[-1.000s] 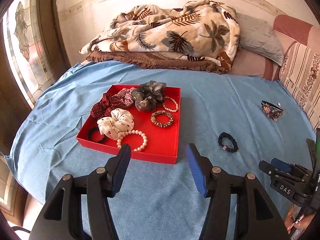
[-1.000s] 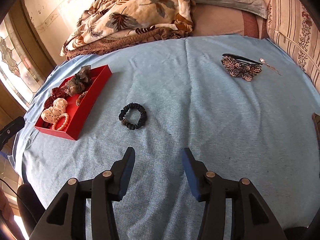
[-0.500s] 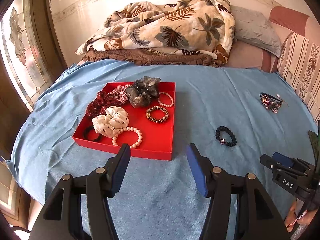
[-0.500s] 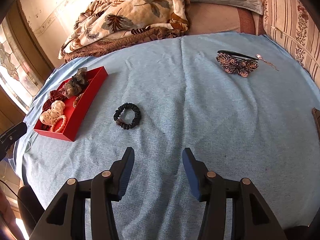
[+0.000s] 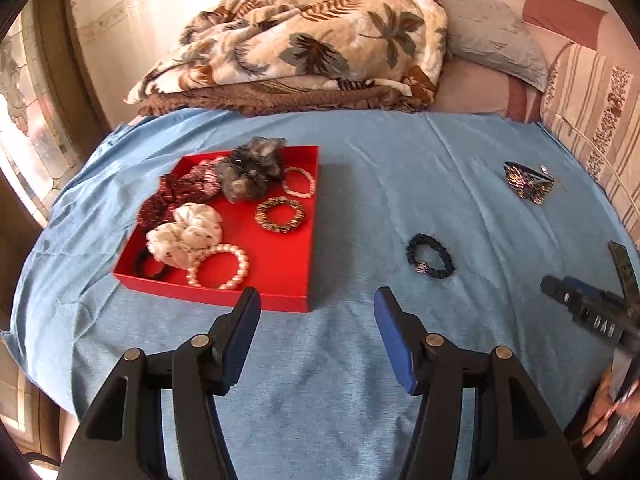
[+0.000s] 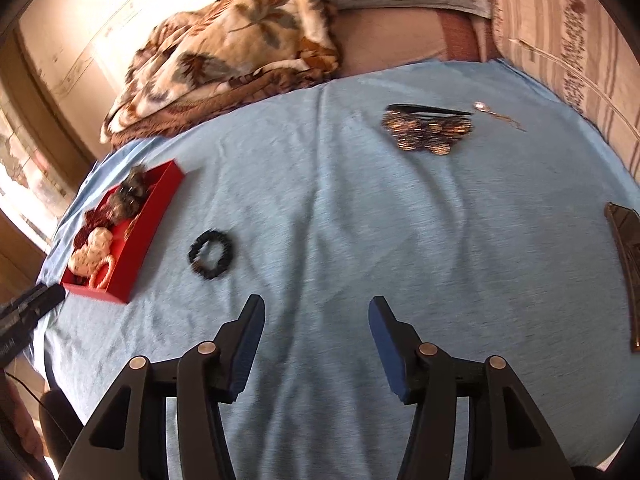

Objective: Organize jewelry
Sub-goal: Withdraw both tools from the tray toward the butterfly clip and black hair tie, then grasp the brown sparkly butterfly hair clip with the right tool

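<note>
A red tray (image 5: pixel 288 276) (image 6: pixel 160 196) lies on the blue bedsheet and holds scrunchies, a pearl bracelet (image 5: pixel 219 266) and beaded bracelets. A black scrunchie (image 5: pixel 430 255) (image 6: pixel 211 254) lies on the sheet right of the tray. A jewelled butterfly clip (image 5: pixel 527 184) (image 6: pixel 428 130) lies farther right, with a small chain piece (image 6: pixel 496 114) beside it. My left gripper (image 5: pixel 316 304) is open and empty, just in front of the tray's near right corner. My right gripper (image 6: pixel 316 312) is open and empty, right of the black scrunchie and short of it.
A folded floral blanket (image 5: pixel 312 40) and pillows (image 5: pixel 492 40) lie at the head of the bed. A stained-glass window (image 5: pixel 24 120) is at the left. A dark flat object (image 6: pixel 628 264) lies at the sheet's right edge. The right gripper's body (image 5: pixel 588 312) shows in the left wrist view.
Both grippers have moved forward over the sheet. The right wrist view has swung right, so the tray and black scrunchie sit farther left. Both grippers stay open.
</note>
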Demonstrator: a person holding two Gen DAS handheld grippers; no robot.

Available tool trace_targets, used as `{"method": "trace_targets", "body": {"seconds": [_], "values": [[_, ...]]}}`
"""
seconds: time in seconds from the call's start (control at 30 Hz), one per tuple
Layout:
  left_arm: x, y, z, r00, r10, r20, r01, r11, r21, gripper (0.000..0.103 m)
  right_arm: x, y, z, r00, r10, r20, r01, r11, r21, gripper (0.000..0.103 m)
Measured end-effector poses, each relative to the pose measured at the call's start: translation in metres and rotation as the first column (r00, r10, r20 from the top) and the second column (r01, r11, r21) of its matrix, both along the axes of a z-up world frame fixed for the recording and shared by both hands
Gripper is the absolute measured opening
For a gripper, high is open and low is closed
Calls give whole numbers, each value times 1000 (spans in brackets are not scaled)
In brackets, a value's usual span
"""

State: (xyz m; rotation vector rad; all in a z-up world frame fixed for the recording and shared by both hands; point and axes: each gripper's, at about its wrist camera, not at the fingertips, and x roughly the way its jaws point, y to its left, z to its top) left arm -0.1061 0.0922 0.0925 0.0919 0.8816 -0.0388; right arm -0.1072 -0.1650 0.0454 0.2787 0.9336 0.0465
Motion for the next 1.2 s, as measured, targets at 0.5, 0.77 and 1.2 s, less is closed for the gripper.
{"method": "trace_targets", "body": {"seconds": [0.5, 0.77, 1.2], "values": [[19, -20, -32, 995, -68, -76, 64, 996, -58, 58, 134, -90, 35, 997, -50, 53, 61, 968, -243, 59], [30, -13, -44, 992, -56, -110, 50, 997, -63, 58, 194, -81, -10, 996, 35, -84, -60, 949, -310, 47], [32, -7, -40, 990, -70, -121, 54, 990, -127, 58, 119, -78, 1, 995, 38, -88, -20, 980, 200, 7]]}}
